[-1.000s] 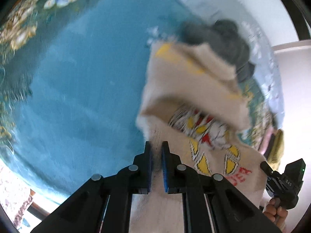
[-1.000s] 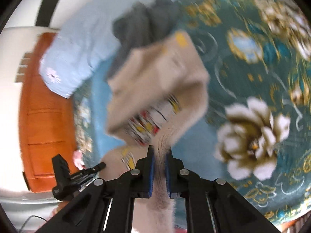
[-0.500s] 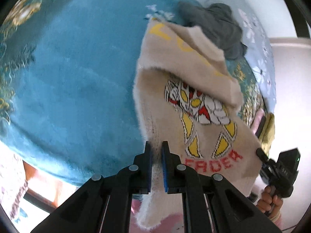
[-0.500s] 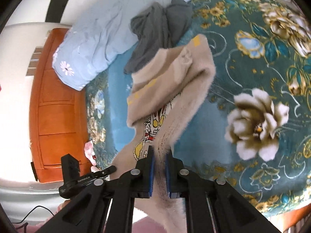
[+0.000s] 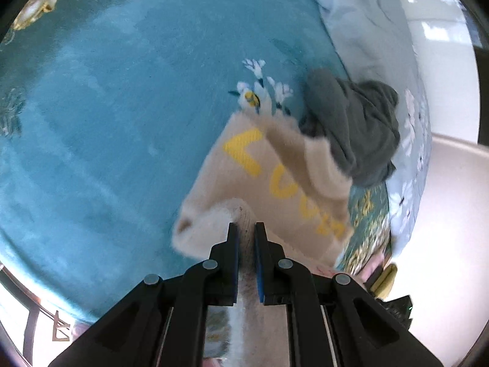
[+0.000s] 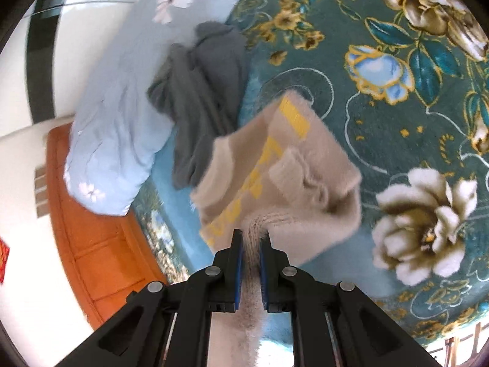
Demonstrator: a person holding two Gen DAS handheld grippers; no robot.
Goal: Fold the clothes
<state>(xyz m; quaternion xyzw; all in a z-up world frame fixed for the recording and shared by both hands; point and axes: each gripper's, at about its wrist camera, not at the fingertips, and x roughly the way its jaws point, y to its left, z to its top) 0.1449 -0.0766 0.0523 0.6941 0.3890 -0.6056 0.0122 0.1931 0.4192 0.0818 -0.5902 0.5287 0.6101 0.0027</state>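
the left gripper [image 5: 245,229] is clamped on a bunched bit of the beige sweater [image 5: 244,177], the fuzzy cloth pinched between its blue pads and running back under the tool. the right gripper [image 6: 251,238] has its jaws closed on another ribbed bit of the same sweater [image 6: 305,168]. the sweater hangs slack between the two, doubled over on itself, its far part lying on the teal blanket [image 5: 107,107]. yellow letters [image 5: 244,150] run across the side that faces up, a little blurred. one cuffed sleeve end [image 6: 285,165] lies folded across the top in the right wrist view.

just beyond the sweater, touching its far edge, sits a crumpled dark grey garment [image 5: 354,125], heaped half on the blanket and half against the pale blue quilt [image 6: 116,116] with its small flower print. the blanket's border on the right carries big cream and blue flowers [image 6: 424,226]. an orange wooden bed frame [image 6: 91,244] shows past the quilt on the left of the right wrist view, beside a white wall.
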